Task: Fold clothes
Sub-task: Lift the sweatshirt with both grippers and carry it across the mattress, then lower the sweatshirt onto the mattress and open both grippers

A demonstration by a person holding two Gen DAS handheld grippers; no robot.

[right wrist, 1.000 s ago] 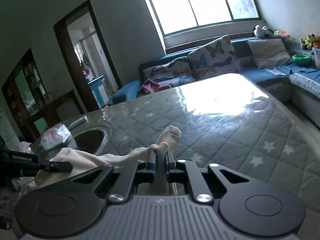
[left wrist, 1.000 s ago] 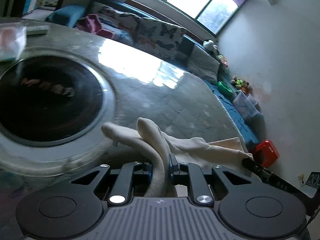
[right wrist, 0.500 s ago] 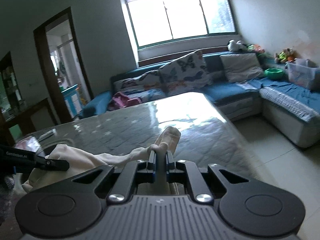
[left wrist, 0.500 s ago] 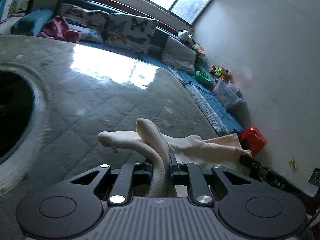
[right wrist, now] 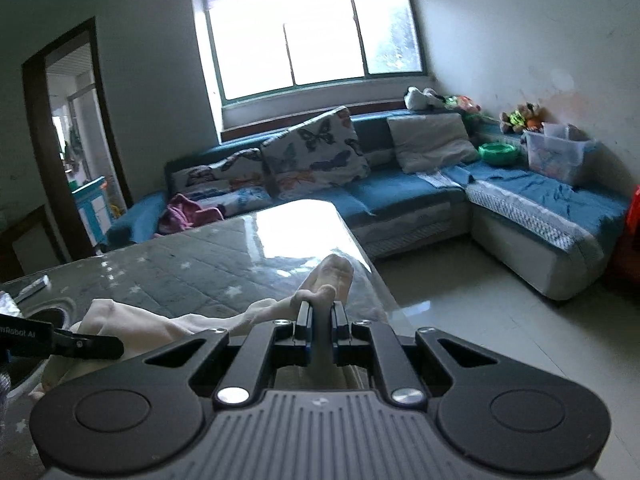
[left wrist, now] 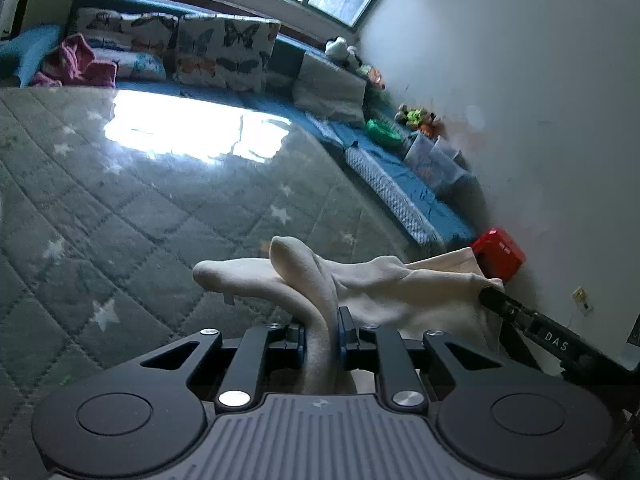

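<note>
A cream-white garment hangs stretched between both grippers above the glass-topped table. My left gripper is shut on one bunched edge of it, the cloth sticking up between the fingers. My right gripper is shut on another edge of the same garment, a fold poking out past the fingertips. In the left wrist view the right gripper's finger shows at the right, clamped on the cloth. In the right wrist view the left gripper shows at the left.
A blue corner sofa with butterfly cushions stands behind the table. A red box sits on the floor by the wall. A dark round recess and a remote lie at the table's left. The table's right edge drops to tiled floor.
Both grippers have risen and swung right with the garment still clamped. The round recess has slid out of the left wrist view; the sofa and floor now fill more of both views.
</note>
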